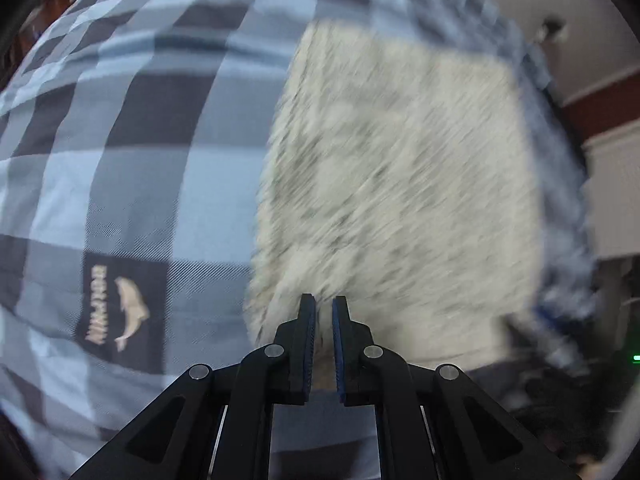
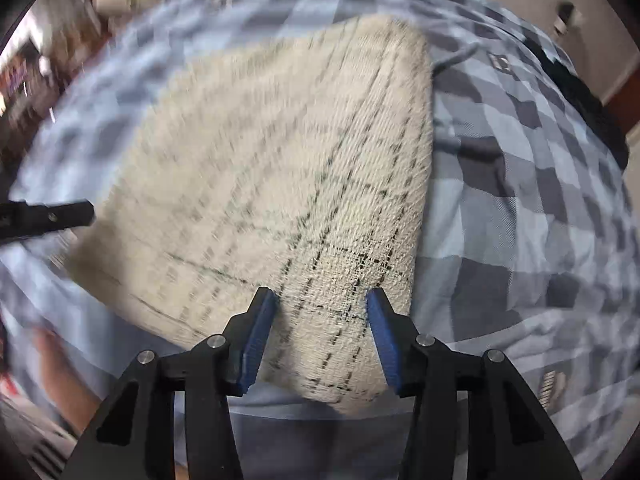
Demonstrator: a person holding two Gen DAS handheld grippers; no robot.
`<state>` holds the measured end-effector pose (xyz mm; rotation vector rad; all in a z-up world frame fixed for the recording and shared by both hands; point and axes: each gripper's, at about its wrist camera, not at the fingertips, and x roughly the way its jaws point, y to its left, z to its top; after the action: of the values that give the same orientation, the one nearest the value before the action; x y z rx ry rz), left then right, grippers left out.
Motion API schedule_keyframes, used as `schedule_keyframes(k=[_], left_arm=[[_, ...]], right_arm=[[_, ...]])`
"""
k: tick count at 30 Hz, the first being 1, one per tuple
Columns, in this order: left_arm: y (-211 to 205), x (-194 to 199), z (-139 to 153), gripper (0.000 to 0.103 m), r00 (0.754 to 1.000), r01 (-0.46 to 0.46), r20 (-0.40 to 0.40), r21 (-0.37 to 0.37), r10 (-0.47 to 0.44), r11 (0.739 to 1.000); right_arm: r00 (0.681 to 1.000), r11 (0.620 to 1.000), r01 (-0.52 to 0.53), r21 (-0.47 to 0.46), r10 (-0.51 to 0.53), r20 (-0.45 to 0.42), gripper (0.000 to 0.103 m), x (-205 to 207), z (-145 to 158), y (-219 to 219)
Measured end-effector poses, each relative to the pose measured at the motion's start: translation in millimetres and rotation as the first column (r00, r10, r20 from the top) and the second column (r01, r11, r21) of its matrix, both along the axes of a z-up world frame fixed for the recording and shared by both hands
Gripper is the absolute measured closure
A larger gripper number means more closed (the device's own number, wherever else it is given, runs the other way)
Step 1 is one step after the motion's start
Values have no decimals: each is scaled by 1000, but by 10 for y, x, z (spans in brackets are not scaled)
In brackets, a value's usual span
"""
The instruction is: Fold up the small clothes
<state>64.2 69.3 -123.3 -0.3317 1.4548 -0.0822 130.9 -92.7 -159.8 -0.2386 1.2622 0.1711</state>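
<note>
The left gripper [image 1: 324,304] points forward and low over a cream cloth [image 1: 396,184], its black fingers nearly together, with a fold of that cloth pinched in the narrow gap between the blue pads. From the right wrist view the same gripper shows as a black bar [image 2: 48,216] entering at nine o'clock, its tip touching the cloth's left edge.

The right gripper [image 2: 322,300] points forward along the cloth [image 2: 280,184], jaws spread wide, one blue pad on each side of the near corner; whether either pad touches the fabric cannot be told.

The cloth is a coarse, loosely woven piece, cream with thin dark lines crossing in a grid, thick and slightly fuzzy at its edges. In the right wrist view it has a rounded corner at one o'clock and a straight edge running down the right side. In the left wrist view it is blurred and fills the frame from centre to three o'clock.

It lies on a checked blanket [image 1: 132,120] of pale blue, grey and dark squares, smooth and softly creased. A dark sewn label [image 1: 122,308] with a tan fish shape and lettering sits at eight o'clock in the left view.
</note>
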Motion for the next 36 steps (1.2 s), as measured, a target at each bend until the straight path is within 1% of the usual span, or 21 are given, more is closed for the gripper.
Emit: schedule_keyframes(k=[2,3,6,7,10,11,13,15,17,18,20,23,24,26,28,29,30,32,33,34,36], left_arm=[[134,-49,-110,96,997,-52,-53,-19,51,998],[258,-75,-121,96,991,-108,-74,5,108,994],[572,-160,-55,96,970,-210,-75,207,230,955],[656,-196,-3,96,965,-239,-58,221,257,946],[756,-300,182,96,953,-301,-4,67,302,951],[732,-340,270,96,954,-299,23,-4,299,954],[605,-386,410,96,964,-251,79,-35,254,967],[372,-373,558,96,979,-148,150,41,140,988],[119,-319,698,96,975,-55,220,111,30,992],[-41,-286,754,96,965,-3,260,121,-29,993],[-247,-196,794,96,948,65,305,91,-89,994],[-456,-1,696,96,930,140,332,78,-158,987],[-541,70,589,96,930,163,314,116,-192,980],[-630,151,343,96,943,195,210,274,-257,942],[-498,150,288,96,958,162,168,347,-231,924],[-429,159,318,96,966,128,165,357,-198,925],[-318,155,400,96,975,76,168,369,-147,926],[-134,119,590,96,976,-3,204,368,-78,930],[-85,124,679,96,970,-22,233,352,-65,936],[-55,126,721,96,968,-21,244,340,-66,940],[-78,194,785,96,969,-10,237,342,-76,940]], right_arm=[[999,998,-38,-51,38,5,57,-111,-20,-54],[1000,998,-30,-55,30,-8,50,-185,-30,-139],[998,999,53,-1,-53,-43,42,-281,-10,-493],[995,997,79,21,-78,-56,42,-287,17,-598],[986,986,158,56,-154,-66,42,-302,144,-809],[984,982,174,70,-170,-56,40,-333,200,-885],[981,973,193,125,-188,-45,40,-377,292,-1014],[978,954,208,217,-201,-51,40,-392,348,-1118],[975,938,222,268,-220,-37,40,-354,339,-1158],[973,937,228,266,-229,-27,40,-329,338,-1115],[973,942,226,248,-232,-7,40,-271,325,-955],[980,954,180,240,-195,39,40,-130,286,-781],[981,958,165,234,-184,62,40,-83,271,-707],[985,968,132,216,-152,80,40,40,193,-555],[993,981,100,169,-109,42,40,156,52,-458],[996,985,85,152,-88,17,40,183,-9,-449],[996,983,89,162,-91,5,35,183,-32,-499],[986,971,162,176,-164,-2,31,129,8,-663],[973,963,228,144,-230,1,31,94,41,-784],[967,959,253,131,-256,8,31,75,62,-844],[962,947,267,182,-273,11,31,110,103,-945]])
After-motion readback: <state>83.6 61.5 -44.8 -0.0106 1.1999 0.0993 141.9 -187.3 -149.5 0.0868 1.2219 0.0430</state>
